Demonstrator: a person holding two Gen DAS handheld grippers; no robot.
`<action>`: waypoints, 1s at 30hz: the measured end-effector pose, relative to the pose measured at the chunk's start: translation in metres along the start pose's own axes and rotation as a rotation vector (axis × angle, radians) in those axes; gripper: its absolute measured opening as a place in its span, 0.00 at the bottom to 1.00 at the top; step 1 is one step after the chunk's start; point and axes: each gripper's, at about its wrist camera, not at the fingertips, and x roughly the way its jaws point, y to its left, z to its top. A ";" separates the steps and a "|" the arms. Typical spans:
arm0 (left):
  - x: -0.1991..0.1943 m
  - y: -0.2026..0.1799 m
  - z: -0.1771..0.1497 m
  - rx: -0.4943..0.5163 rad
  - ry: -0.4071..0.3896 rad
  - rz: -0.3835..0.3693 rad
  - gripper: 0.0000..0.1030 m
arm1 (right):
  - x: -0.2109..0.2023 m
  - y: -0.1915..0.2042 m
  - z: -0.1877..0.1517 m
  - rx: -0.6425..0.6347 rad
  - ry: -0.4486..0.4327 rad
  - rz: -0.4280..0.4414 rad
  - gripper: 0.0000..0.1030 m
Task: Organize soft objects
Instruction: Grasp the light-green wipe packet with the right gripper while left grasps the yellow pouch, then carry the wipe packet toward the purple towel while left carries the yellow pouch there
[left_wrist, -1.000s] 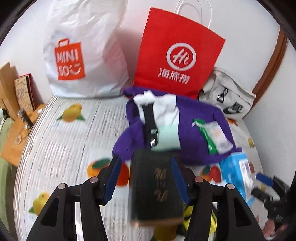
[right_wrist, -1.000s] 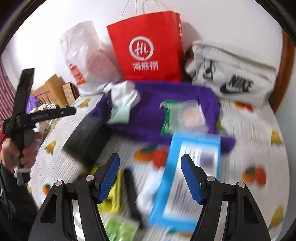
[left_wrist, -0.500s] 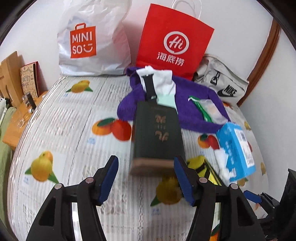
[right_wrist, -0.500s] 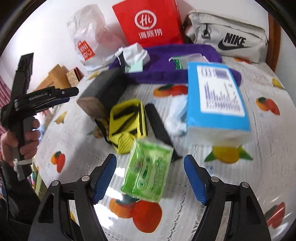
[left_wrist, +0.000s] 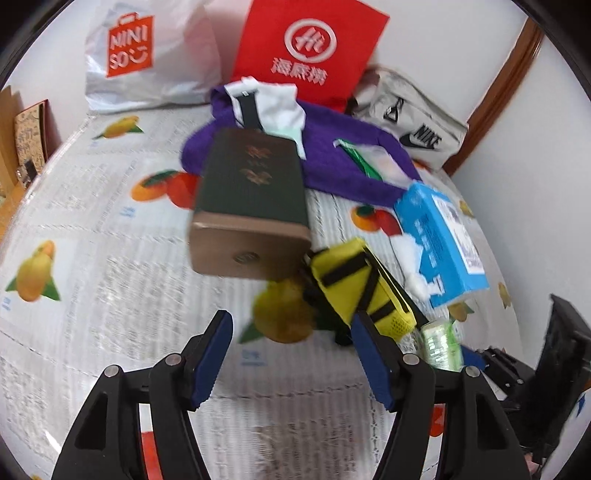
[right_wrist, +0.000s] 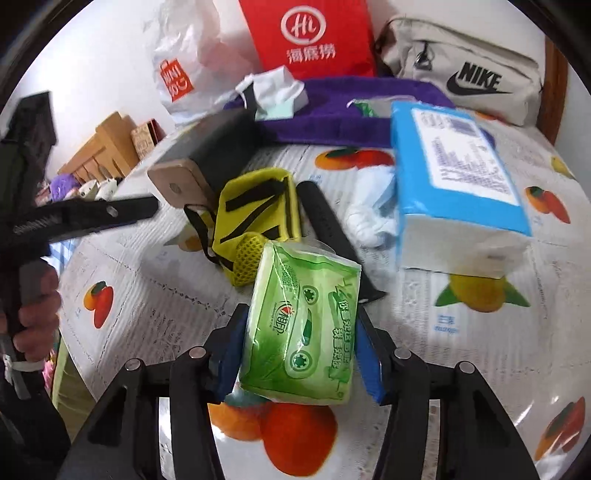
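- The right gripper (right_wrist: 301, 354) is closing its blue pads around the green tissue pack (right_wrist: 301, 328), with the pack sitting lengthwise between them; the pads look to be touching its sides, probably so the soft wrapper gives a little without slipping.
- The pack is lying on the fruit-print bed cover (right_wrist: 461, 362), at the near end of the clutter, just in front of the yellow pouch (right_wrist: 255, 218).
- The left gripper (left_wrist: 291, 354) is spreading its jaws, with nothing between them; it is hovering over bare cover just short of the dark box (left_wrist: 251, 206), likely backing clear of it.
- The blue tissue box (right_wrist: 458, 177) is resting partly on crumpled white tissue, tilted, near the purple towel (right_wrist: 332, 118).
- Bags are lining the wall at the far edge: a red paper bag (right_wrist: 314, 37), a white plastic bag (right_wrist: 184, 66) and a grey Nike pouch (right_wrist: 461, 66).
- Open room is lying to the left of the dark box in the left wrist view, and near the right gripper; the middle is crowded, so lifting straight up looks safest.
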 end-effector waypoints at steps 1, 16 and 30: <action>0.004 -0.004 -0.001 -0.001 0.006 -0.004 0.63 | -0.005 -0.006 -0.002 0.006 -0.009 -0.003 0.52; 0.057 -0.044 0.010 -0.142 0.091 -0.010 0.75 | -0.036 -0.092 -0.040 0.057 -0.061 -0.121 0.52; 0.083 -0.088 0.013 0.015 0.040 0.214 0.85 | -0.025 -0.085 -0.046 -0.034 -0.083 -0.190 0.53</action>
